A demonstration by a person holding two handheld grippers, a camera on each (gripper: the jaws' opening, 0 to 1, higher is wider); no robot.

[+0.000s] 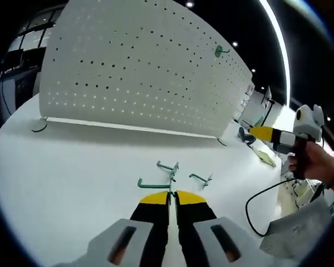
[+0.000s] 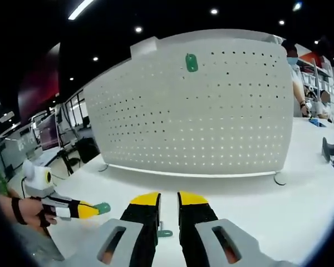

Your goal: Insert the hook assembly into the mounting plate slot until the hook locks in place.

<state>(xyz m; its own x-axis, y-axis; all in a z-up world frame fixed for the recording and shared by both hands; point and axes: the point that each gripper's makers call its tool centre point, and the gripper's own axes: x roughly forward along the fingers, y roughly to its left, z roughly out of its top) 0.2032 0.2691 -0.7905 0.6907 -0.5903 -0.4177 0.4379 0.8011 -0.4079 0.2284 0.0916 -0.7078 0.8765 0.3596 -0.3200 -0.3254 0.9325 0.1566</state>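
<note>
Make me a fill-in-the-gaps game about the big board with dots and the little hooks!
1. The white pegboard is full of little ___.
2. The hook stuck high on the pegboard is ___ in colour.
3. The jaws of the left gripper have ___ tips.
4. The table under the pegboard is ___.

Missing words: holes; green; yellow; white

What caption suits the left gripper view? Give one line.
Left gripper poised over loose green hooks before a white pegboard.
</note>
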